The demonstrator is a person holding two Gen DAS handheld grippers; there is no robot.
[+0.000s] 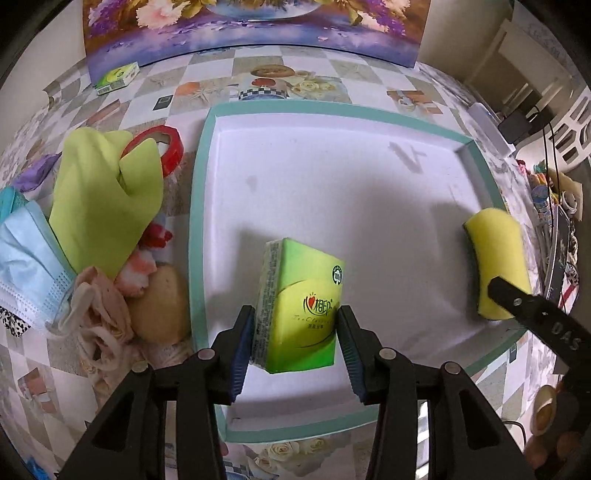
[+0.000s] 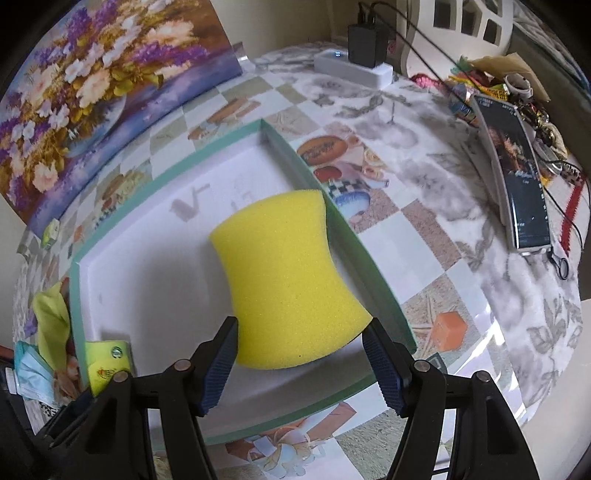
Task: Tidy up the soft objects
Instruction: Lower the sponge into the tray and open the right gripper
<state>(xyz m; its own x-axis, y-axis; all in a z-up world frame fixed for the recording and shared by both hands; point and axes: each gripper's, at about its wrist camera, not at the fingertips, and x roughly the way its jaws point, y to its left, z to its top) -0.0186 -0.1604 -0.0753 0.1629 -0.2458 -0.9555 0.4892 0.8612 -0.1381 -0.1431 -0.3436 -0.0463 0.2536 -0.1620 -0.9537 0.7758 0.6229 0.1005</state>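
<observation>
A white tray with a teal rim [image 1: 197, 206] lies on the patterned table. My left gripper [image 1: 295, 332] is shut on a green tissue pack [image 1: 301, 306] and holds it over the tray's near part. My right gripper [image 2: 301, 352] is shut on a yellow sponge [image 2: 284, 273] at the tray's right side [image 2: 354, 243]. The sponge also shows in the left wrist view [image 1: 496, 258], with the right gripper's finger [image 1: 524, 302] on it. The tissue pack shows in the right wrist view [image 2: 107, 363] at lower left.
Left of the tray lie a lime glove [image 1: 99, 206], a blue face mask [image 1: 26, 266], a red tape roll [image 1: 166, 144], pink cloth [image 1: 99, 317] and a potato [image 1: 159, 306]. A second tissue pack [image 1: 118, 77] sits by the flower painting [image 1: 251, 29]. A power strip [image 2: 354, 68] and clutter lie at right.
</observation>
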